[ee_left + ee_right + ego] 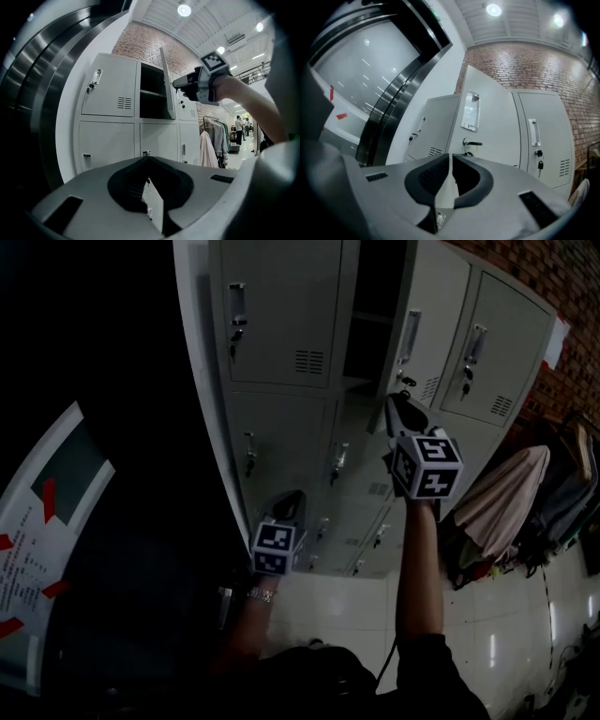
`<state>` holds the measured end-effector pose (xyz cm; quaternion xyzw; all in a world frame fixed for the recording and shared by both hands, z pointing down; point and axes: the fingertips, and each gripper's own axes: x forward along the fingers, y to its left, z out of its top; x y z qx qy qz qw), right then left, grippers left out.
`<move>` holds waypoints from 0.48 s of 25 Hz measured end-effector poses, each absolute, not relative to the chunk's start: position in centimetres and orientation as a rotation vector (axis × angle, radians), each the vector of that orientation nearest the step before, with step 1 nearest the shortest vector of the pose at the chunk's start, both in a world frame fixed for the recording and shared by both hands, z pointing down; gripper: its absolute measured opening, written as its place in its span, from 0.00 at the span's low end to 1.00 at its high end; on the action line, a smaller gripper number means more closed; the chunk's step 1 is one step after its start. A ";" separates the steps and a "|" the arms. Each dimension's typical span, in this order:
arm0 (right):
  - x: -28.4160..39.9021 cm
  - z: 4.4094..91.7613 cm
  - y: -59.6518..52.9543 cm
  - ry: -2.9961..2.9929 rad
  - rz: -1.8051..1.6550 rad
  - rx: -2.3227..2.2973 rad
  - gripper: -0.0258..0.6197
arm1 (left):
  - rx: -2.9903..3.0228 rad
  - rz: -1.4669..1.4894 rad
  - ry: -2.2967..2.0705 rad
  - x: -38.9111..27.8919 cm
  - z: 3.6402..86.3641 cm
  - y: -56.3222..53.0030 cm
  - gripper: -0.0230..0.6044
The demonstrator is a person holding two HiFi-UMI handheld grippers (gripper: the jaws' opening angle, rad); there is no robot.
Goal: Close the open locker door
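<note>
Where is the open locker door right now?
In the head view the open locker door stands upper centre-right, top row, just right of its dark compartment, with the right tool close below its handle.

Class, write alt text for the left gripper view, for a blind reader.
One upper locker door stands open in a grey locker bank against a brick wall. The right gripper hovers near that door's edge; the left gripper's shut jaws fill the foreground.

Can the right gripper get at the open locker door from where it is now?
Probably yes. The right gripper is raised close in front of the open locker door, with its jaws shut and pointing at the door's face near the handle. Nothing shows between them.
</note>
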<state>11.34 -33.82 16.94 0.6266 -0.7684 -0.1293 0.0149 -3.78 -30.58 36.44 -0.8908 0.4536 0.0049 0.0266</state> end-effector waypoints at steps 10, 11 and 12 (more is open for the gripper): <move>10.5 19.0 -42.8 -2.253 -0.471 1.936 0.08 | -2.716 0.060 1.453 -3.8 35.7 -36.4 0.03; 10.6 19.2 -43.6 -2.251 -0.465 1.931 0.08 | -2.706 0.066 1.455 -3.6 35.8 -37.0 0.03; 10.8 19.5 -44.5 -2.251 -0.462 1.926 0.08 | -2.698 0.066 1.455 -3.4 35.8 -37.6 0.02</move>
